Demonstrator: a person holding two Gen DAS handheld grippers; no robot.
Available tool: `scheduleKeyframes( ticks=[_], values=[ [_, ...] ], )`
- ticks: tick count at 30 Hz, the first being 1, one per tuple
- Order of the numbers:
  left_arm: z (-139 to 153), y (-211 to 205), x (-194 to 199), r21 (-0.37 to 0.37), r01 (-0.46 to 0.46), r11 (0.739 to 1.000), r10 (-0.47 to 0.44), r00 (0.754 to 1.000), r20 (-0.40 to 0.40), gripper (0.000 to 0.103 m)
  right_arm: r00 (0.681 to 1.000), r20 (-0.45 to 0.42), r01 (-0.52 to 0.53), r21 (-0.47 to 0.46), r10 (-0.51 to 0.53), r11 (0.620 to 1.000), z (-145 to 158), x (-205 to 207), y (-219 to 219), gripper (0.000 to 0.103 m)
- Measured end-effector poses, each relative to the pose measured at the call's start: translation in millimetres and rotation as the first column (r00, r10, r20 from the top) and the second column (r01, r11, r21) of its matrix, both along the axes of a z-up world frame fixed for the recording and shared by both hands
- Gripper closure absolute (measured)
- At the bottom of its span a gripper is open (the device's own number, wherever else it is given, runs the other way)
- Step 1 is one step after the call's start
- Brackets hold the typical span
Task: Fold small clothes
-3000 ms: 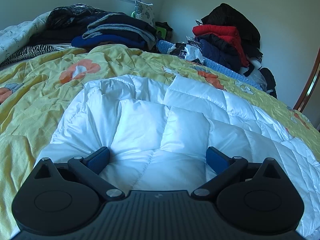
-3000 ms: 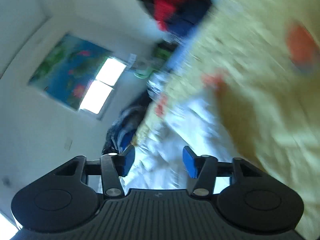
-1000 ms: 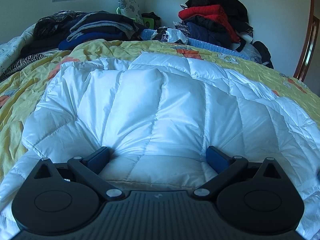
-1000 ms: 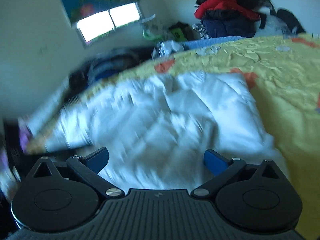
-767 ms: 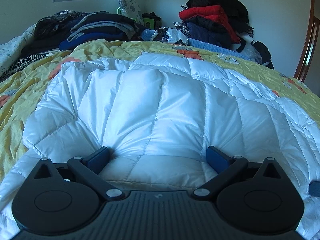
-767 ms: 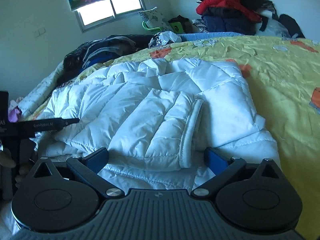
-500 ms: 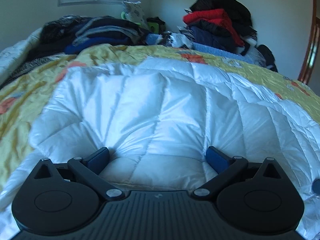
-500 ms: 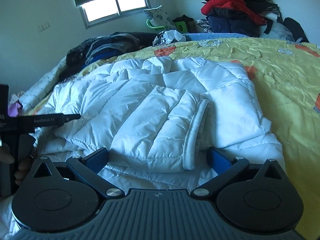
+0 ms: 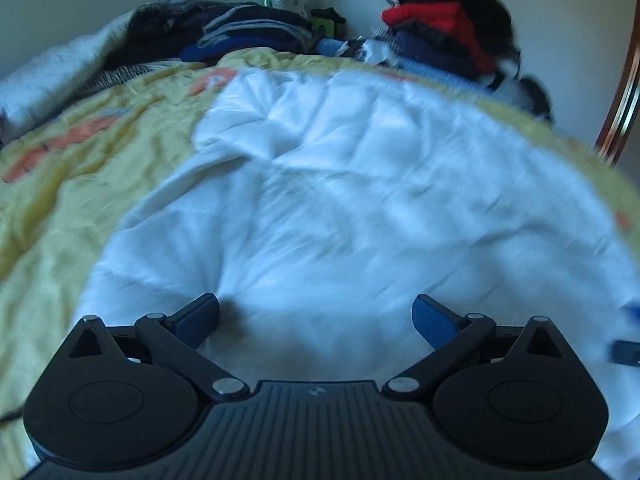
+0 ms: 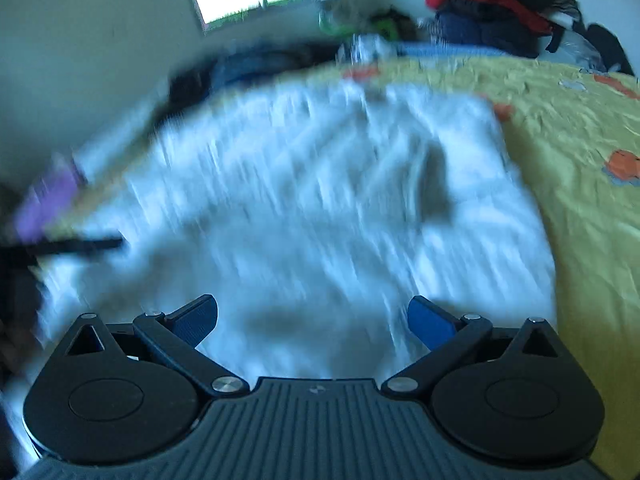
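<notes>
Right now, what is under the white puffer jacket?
The white puffer jacket lies on a yellow bedspread with orange prints, visible around its edges. Whatever sits beneath the jacket's middle is covered.

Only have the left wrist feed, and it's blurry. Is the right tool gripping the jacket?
Observer: No. The right tool is open, with its fingers spread wide above the white jacket and nothing between them.
Operator: Which part of the jacket is it over?
Observer: The near right part. Bare yellow bedspread runs along the jacket's right edge, just beside the tool.
Operator: Can you see my tool from there?
Observer: A dark bar reaches in over the jacket from the left. It may be part of the left tool, but the blur is too heavy to confirm.
</notes>
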State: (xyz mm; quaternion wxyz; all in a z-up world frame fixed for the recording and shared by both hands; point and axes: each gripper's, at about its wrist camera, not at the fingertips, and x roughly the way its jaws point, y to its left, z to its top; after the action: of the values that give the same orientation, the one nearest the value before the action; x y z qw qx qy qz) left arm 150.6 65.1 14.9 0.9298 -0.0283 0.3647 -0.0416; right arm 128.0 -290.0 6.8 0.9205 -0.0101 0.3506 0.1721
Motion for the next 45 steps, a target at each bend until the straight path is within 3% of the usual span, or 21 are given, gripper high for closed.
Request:
scheduleKeyframes(
  ticks=[2,5,8,11,15,19,21,23,29,31,34,37,39,40,42,45],
  values=[
    [-2.2,6.5,-3.7,0.037,0.036,0.999,-0.035,0.999,-0.003,0.0,0.998,0.013,-0.057,-0.119,0.059,0.991,-4.7,-11.8,3.3,0.003],
    [-2.6,13.6,0.5,0.065,0.046,0.997,-0.046,0.999,-0.006,0.0,0.997,-0.006,-0.08,-0.097,0.08,0.992,-2.6,-15.4,-10.8,0.003],
    [4.4,15.3,2.6,0.071,-0.012,0.997,0.014,1.0,-0.024,0.0,0.997,-0.012,-0.077,-0.091,0.076,0.993,0.1,-13.7,-13.3,0.002],
    [20.9,16.2,-28.1,0.028,-0.023,0.999,0.022,0.999,0.027,0.0,1.0,-0.021,-0.01,-0.088,0.009,0.996,16.2,-28.8,-7.2,0.003],
    [27.8,5.1,-74.9,-0.022,0.062,0.998,-0.061,0.997,0.052,0.0,0.992,0.059,-0.114,-0.026,0.116,0.993,35.2,-76.6,2.4,0.0],
    [7.4,-4.4,-97.7,0.054,0.114,0.992,-0.113,0.994,-0.007,0.0,0.977,0.012,-0.206,-0.169,0.211,0.964,19.5,-103.1,25.6,0.0],
    [-3.0,5.1,-102.6,0.072,0.115,0.991,-0.116,0.993,0.001,0.0,0.977,-0.037,-0.214,-0.191,0.211,0.958,3.5,-105.7,20.9,0.0],
    [-7.9,13.9,-103.9,0.078,0.128,0.989,-0.13,0.991,0.026,0.0,0.976,-0.003,-0.216,-0.102,0.217,0.971,-3.4,-111.3,-1.3,0.003],
    [6.2,11.9,-106.9,0.081,0.064,0.995,-0.063,0.998,-0.009,0.0,0.986,-0.056,-0.165,-0.131,0.159,0.977,5.5,-109.7,4.5,0.001],
    [17.7,24.7,-127.4,0.009,0.042,0.999,-0.042,0.998,0.046,0.0,0.991,-0.073,-0.116,-0.077,0.111,0.99,13.6,-115.8,-2.1,0.0],
    [28.9,57.1,-159.3,-0.11,-0.046,0.993,0.056,0.994,0.096,0.0,0.996,-0.079,-0.027,0.101,0.035,0.995,27.2,-134.1,-34.7,0.001],
    [24.2,99.2,-181.0,-0.265,-0.181,0.947,0.204,0.977,0.059,0.0,0.986,-0.151,0.107,0.232,-0.073,0.967,27.3,-148.0,-71.0,0.001],
    [12.7,126.2,-181.9,-0.375,-0.263,0.889,0.27,0.962,-0.035,0.0,0.964,-0.219,0.21,0.277,-0.152,0.937,20.3,-155.2,-93.3,0.0],
    [5.7,137.9,-179.4,-0.425,-0.301,0.854,0.286,0.953,-0.099,0.0,0.952,-0.249,0.251,0.3,-0.179,0.92,15.8,-158.4,-102.2,0.003],
    [-1.0,153.7,-180.1,-0.503,-0.342,0.794,0.307,0.939,-0.154,0.0,0.949,-0.257,0.275,0.388,-0.183,0.88,11.1,-166.5,-116.1,0.002],
    [-6.1,162.2,-176.8,-0.579,-0.338,0.742,0.262,0.941,-0.214,0.0,0.94,-0.3,0.295,0.483,-0.161,0.824,5.2,-167.4,-124.1,0.002]
  ],
)
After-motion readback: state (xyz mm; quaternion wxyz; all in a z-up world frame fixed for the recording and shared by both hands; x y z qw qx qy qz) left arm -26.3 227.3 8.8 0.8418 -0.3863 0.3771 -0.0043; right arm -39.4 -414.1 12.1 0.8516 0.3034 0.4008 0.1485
